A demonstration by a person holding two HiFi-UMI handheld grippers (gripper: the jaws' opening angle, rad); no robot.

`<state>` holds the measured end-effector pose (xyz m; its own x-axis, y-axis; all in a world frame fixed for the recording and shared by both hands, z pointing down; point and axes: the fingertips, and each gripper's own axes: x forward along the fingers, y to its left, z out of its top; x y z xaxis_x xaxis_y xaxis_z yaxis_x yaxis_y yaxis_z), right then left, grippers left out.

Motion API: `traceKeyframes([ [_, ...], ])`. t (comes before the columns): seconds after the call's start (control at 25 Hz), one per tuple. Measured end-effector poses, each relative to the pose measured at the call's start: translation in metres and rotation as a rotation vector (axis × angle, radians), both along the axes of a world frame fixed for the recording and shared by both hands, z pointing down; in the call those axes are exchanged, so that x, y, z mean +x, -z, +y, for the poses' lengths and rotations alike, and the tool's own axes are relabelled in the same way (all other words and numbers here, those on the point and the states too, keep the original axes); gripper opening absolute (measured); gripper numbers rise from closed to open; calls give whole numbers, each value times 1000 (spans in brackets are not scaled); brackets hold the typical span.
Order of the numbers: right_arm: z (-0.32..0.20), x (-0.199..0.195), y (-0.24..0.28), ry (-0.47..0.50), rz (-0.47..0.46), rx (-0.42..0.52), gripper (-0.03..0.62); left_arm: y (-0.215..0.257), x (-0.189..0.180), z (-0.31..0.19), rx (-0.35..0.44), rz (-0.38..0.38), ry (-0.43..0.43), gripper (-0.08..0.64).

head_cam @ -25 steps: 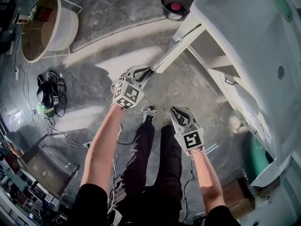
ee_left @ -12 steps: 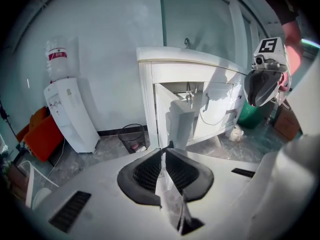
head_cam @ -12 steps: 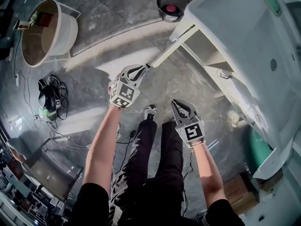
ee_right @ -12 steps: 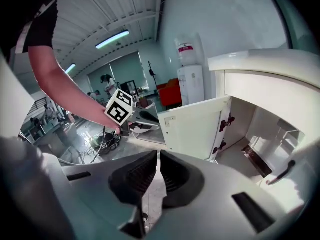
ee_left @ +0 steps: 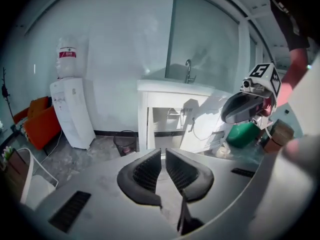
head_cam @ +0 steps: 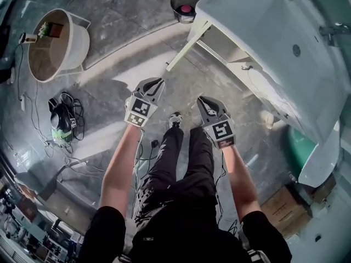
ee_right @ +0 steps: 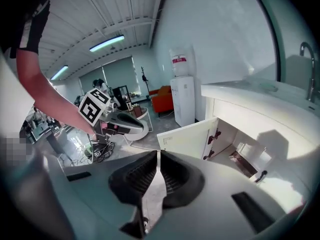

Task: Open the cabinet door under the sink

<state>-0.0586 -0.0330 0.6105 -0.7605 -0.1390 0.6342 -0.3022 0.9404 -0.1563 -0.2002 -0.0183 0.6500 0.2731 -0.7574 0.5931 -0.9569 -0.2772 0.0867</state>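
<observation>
1. The cabinet door (head_cam: 184, 49) under the sink (head_cam: 258, 21) stands swung wide. It juts out over the floor from the cabinet's front corner nearest the wastebin (head_cam: 184, 5), and the shelves behind it are exposed.
2. The left gripper (head_cam: 158, 83) hangs clear of the door's free edge. Its jaws are drawn together on nothing, which fits a tool that has let go once the pull was done.
3. The right gripper (head_cam: 203, 101) is held level beside it, above the person's feet and well short of the cabinet front. Its jaws are likewise closed and empty, so it seems to be parked rather than reaching.
4. From the right gripper view, the door (ee_right: 187, 139) shows its inner face and dark hinges, which suggests it has opened about as far as it will go.
5. Judged from this, the task looks finished, and both tools are pointed at the cabinet only to stay out of the door's way.
</observation>
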Motion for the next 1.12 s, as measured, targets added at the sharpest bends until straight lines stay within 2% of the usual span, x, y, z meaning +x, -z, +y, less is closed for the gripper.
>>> traceKeyframes([
  [0.24, 13, 20, 51, -39, 25, 50, 72, 63, 47, 12, 13, 62, -54, 36],
  [0.36, 21, 27, 76, -49, 36, 70, 72, 93, 65, 19, 46, 99, -83, 36],
  [0.56, 30, 46, 120, -92, 40, 69, 72, 142, 92, 37, 85, 167, -61, 35],
  [0.92, 65, 73, 160, -138, 9, 92, 72, 180, 127, 82, 52, 151, -144, 36],
  [1.12, 81, 82, 170, -111, 12, 112, 72, 197, 131, 90, 69, 147, -185, 37],
])
